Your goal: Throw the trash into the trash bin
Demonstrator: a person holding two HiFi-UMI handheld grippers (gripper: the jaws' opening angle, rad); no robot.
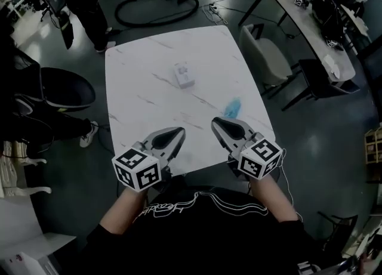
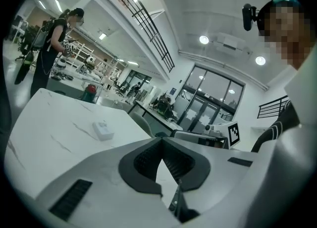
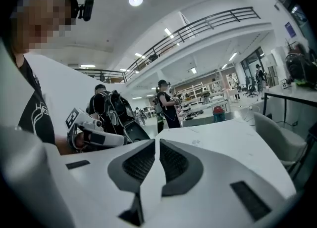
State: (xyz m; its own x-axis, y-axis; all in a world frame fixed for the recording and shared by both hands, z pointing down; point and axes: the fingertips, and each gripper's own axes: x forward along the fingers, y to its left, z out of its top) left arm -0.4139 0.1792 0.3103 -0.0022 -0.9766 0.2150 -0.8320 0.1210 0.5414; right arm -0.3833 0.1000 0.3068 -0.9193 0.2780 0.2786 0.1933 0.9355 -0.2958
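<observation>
Left tong (image 1: 179,130), right tong (image 1: 215,122) both pinched closed, empty, poised over near edge of table (image 1: 137,95). Guess lining up for blue wrapper (image 1: 233,108); white box (image 1: 184,75) mid-table.

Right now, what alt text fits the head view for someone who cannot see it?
Seen from above, a person holds the left gripper and right gripper side by side over the near edge of a white marble table, both with jaws together and empty. Farther on the table lie a small white box and a crumpled blue scrap.
</observation>
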